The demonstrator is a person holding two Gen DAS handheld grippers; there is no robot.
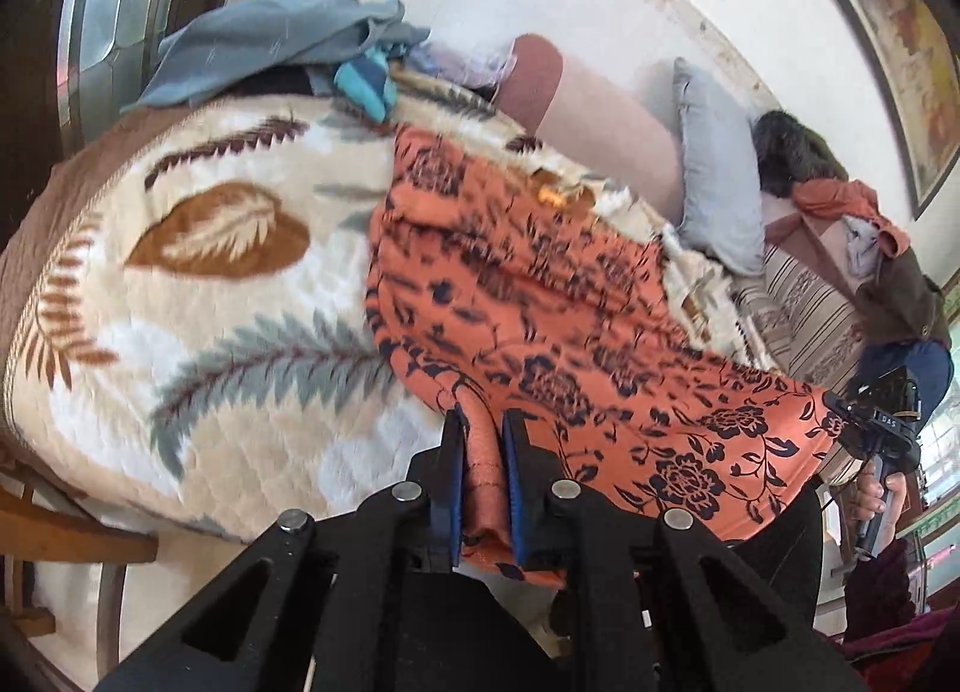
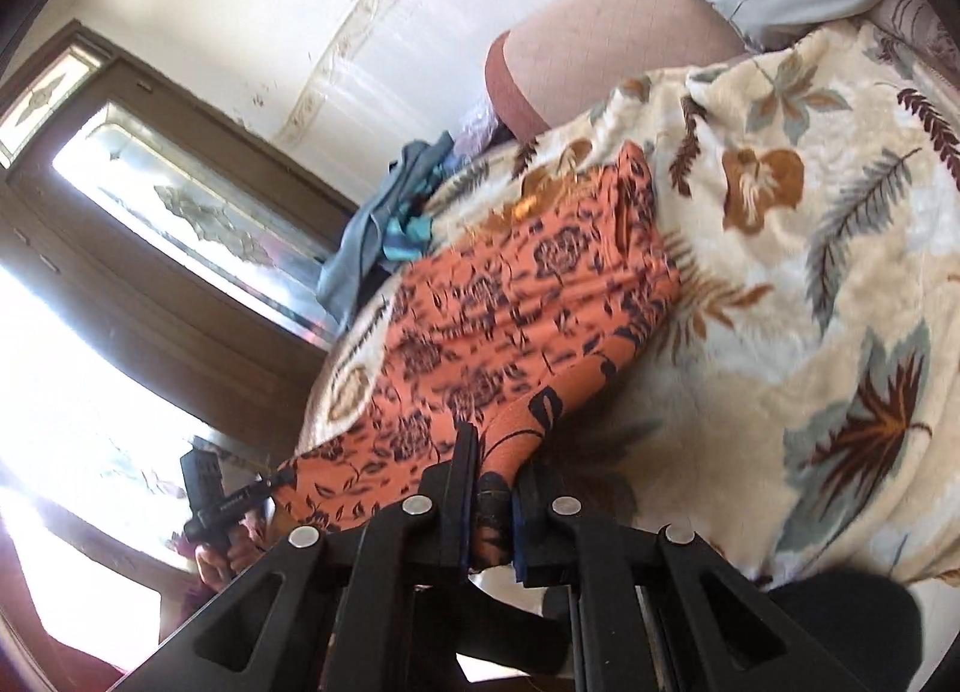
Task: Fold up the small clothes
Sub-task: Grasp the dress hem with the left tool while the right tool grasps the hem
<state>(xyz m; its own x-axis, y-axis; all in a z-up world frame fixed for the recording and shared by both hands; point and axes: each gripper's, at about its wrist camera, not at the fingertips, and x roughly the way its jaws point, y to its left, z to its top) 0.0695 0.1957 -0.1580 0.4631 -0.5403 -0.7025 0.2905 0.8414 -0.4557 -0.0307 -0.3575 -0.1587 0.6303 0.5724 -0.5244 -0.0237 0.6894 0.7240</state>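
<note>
On the leaf-patterned fleece blanket (image 1: 228, 284) covering the bed lies an orange garment with dark floral print (image 1: 540, 296), its far part resting on the blanket and its near edge raised off it. The left gripper (image 1: 483, 422) has its jaws closed on one bunched corner of that edge, fabric pinched between the blue pads (image 1: 516, 488). The right gripper (image 2: 495, 440) clamps the opposite corner in the same way. The near edge spans between the two grippers. A grey-blue cloth pile (image 1: 270, 44) sits at the blanket's far end, near a pink bolster (image 1: 600, 116) and a pale blue pillow (image 1: 714, 170).
</note>
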